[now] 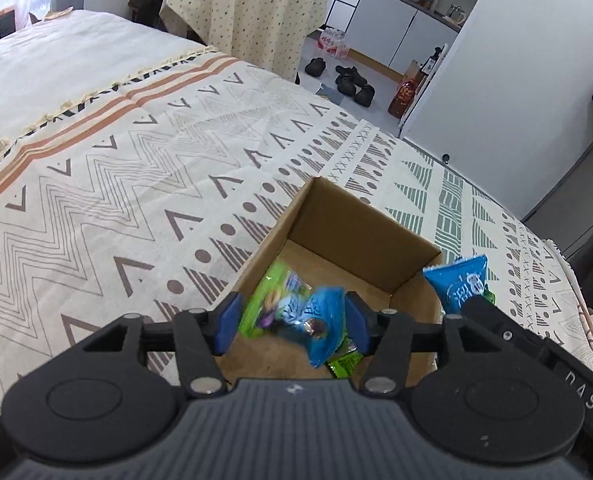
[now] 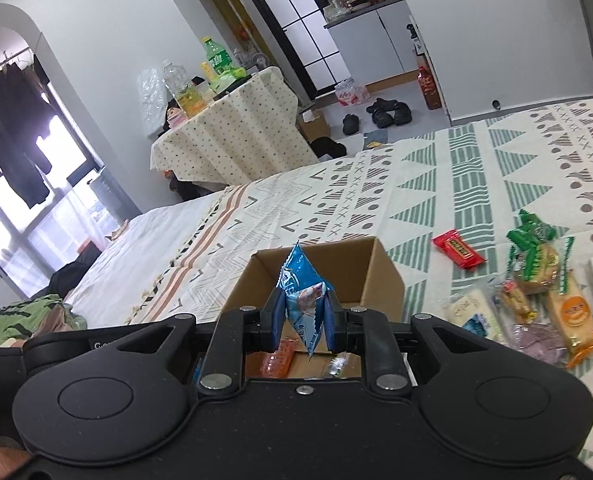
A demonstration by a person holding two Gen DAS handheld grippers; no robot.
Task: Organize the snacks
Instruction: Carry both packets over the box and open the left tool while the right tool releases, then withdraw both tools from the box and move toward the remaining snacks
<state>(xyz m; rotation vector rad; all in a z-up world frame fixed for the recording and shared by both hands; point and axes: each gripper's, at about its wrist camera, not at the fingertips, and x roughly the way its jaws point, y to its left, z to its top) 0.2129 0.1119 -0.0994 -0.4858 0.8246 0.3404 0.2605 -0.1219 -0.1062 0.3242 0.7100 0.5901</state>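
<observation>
An open cardboard box (image 1: 360, 220) stands on the patterned bedspread (image 1: 116, 184). My left gripper (image 1: 294, 322) hangs over its near side, jaws apart. A blurred blue snack packet (image 1: 316, 320) and a green packet (image 1: 268, 296) lie loose between the blue pads (image 1: 230, 324), over the box floor. In the right wrist view my right gripper (image 2: 302, 320) is shut on another blue snack packet (image 2: 300, 280), held upright above the near edge of the box (image 2: 376, 272). That packet (image 1: 460, 284) also shows at the box's right side in the left wrist view. Orange and green packets (image 2: 276, 360) lie under the right gripper.
A pile of loose snacks lies on the bedspread right of the box: a red packet (image 2: 458, 250), a green-topped bag (image 2: 532, 248), an orange bread pack (image 2: 572, 316). Beyond the bed stand a cloth-covered table (image 2: 232, 136) with bottles and shoes (image 2: 388, 114) on the floor.
</observation>
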